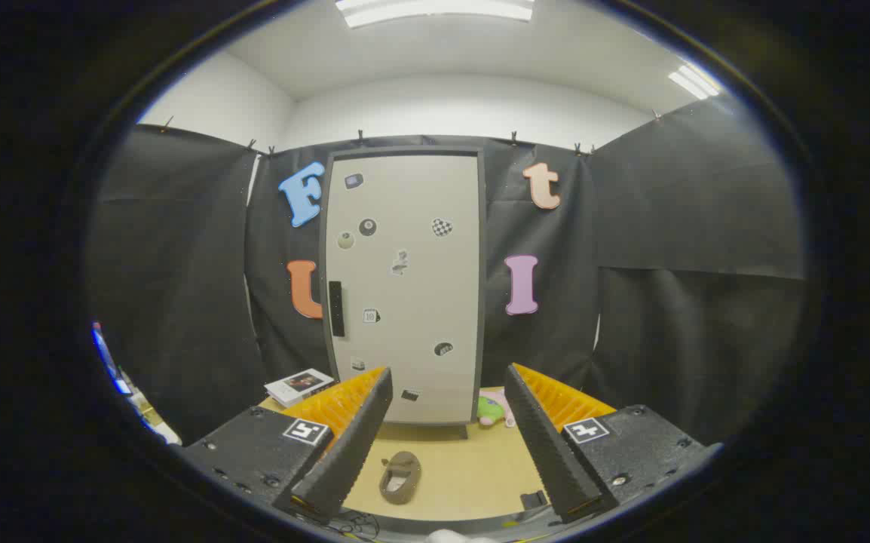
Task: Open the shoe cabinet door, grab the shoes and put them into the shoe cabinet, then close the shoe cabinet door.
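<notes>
The gripper [446,445] is spread wide, its two black ribbed fingers [352,445] apart with nothing between them but open air. Each finger is backed by orange ridged plastic, and a square marker sits on the black body behind each one.

Below and between the fingers, on the tan floor [473,471], lies a single dark grey-brown shoe [400,477]. It sits closer to the left finger than to the right, touching neither, its opening facing up. A small black object [533,499] lies on the floor near the right finger's base.

Farther on, the cabinet [403,290] stands upright straight ahead of the fingers, its pale door shut inside a dark frame. A black vertical handle [336,308] sits at the door's left edge, about mid-height. Small stickers are scattered over the door.

To the left of the cabinet's foot, a white box [299,386] rests on the floor just beyond the left finger. To the right of the foot, a green and pink toy [494,410] lies beside the right finger's tip.
</notes>
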Available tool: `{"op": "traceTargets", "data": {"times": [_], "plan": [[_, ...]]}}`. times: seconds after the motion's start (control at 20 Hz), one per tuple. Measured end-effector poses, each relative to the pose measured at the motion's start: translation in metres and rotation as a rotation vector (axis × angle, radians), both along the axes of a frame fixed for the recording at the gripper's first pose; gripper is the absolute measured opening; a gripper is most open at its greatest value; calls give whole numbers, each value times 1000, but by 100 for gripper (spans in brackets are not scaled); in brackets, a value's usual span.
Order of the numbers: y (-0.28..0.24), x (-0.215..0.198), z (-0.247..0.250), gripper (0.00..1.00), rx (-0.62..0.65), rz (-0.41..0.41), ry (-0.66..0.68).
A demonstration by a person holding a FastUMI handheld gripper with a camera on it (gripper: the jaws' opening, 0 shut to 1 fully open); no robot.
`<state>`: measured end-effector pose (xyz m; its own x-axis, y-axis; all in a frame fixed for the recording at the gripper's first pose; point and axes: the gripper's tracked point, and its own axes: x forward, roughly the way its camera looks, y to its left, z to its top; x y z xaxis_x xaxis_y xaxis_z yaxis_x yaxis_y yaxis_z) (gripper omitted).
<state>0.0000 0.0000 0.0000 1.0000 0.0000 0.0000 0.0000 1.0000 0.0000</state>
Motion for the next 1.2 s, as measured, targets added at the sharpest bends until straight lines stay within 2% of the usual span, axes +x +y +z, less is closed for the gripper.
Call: {"op": "traceTargets", "data": {"times": [0.7, 1.2], "plan": [[7, 6, 0, 98, -19, -4, 0], [33, 50, -18, 98, -45, 12, 19]]}}
